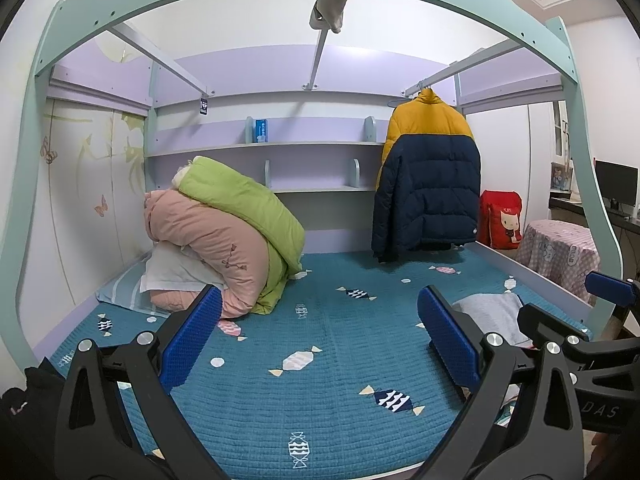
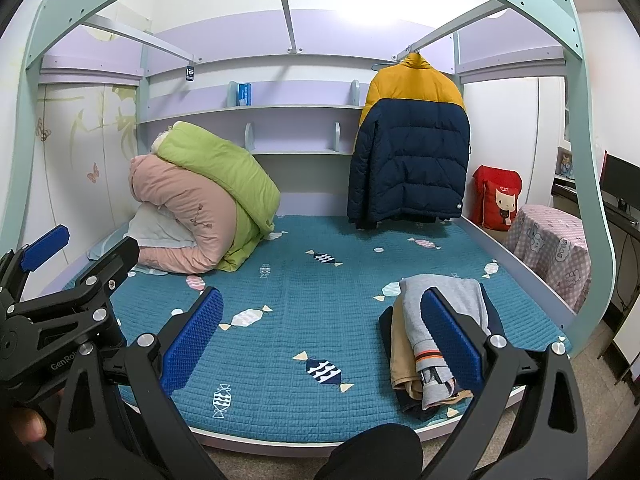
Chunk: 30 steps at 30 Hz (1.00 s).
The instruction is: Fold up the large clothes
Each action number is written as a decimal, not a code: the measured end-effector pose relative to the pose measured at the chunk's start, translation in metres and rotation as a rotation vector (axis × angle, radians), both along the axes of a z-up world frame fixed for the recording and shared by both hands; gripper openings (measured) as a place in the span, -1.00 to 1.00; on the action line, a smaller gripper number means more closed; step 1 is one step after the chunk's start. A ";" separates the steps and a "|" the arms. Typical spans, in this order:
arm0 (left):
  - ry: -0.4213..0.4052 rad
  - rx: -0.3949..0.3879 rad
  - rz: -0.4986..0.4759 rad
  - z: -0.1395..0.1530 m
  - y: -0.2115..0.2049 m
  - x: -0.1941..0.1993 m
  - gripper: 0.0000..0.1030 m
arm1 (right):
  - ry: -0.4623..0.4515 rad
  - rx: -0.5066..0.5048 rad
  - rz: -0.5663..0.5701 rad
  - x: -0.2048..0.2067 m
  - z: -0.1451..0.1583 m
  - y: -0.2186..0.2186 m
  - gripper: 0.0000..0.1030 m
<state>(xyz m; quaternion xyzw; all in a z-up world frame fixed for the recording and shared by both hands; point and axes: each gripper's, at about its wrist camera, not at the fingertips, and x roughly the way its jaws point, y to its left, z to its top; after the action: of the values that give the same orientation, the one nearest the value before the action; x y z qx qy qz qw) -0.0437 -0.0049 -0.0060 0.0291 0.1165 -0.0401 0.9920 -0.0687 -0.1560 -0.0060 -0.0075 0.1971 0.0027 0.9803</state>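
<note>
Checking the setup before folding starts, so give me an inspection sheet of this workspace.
Surface: teal quilted bedspread with candy print, middle bare.
Job's things: yellow-and-navy puffer jacket hanging on a rail; small pile of grey and tan clothes near the bed's right front edge.
Clutter: rolled pink and green duvets at back left.
Grippers: left gripper open, empty; right gripper open, empty.
Cables: nothing seen.
Surroundings: lilac shelves; red cartoon cushion; checked-cloth-covered stand.
</note>
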 end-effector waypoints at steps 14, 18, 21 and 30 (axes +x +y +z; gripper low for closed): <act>0.002 -0.001 0.000 0.000 -0.001 0.000 0.91 | 0.004 0.001 0.004 0.002 -0.001 -0.003 0.86; 0.004 -0.004 0.000 -0.002 0.002 0.002 0.91 | 0.002 0.001 0.004 0.002 -0.002 -0.003 0.86; 0.004 -0.001 0.001 -0.002 0.002 0.002 0.91 | 0.005 0.001 0.003 0.003 -0.003 -0.004 0.86; 0.013 -0.005 0.000 -0.006 0.006 0.002 0.91 | 0.011 0.001 0.001 0.002 -0.006 -0.004 0.86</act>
<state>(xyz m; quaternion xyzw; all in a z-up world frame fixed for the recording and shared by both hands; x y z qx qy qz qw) -0.0417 0.0009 -0.0115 0.0265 0.1226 -0.0405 0.9913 -0.0669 -0.1601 -0.0119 -0.0070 0.2027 0.0033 0.9792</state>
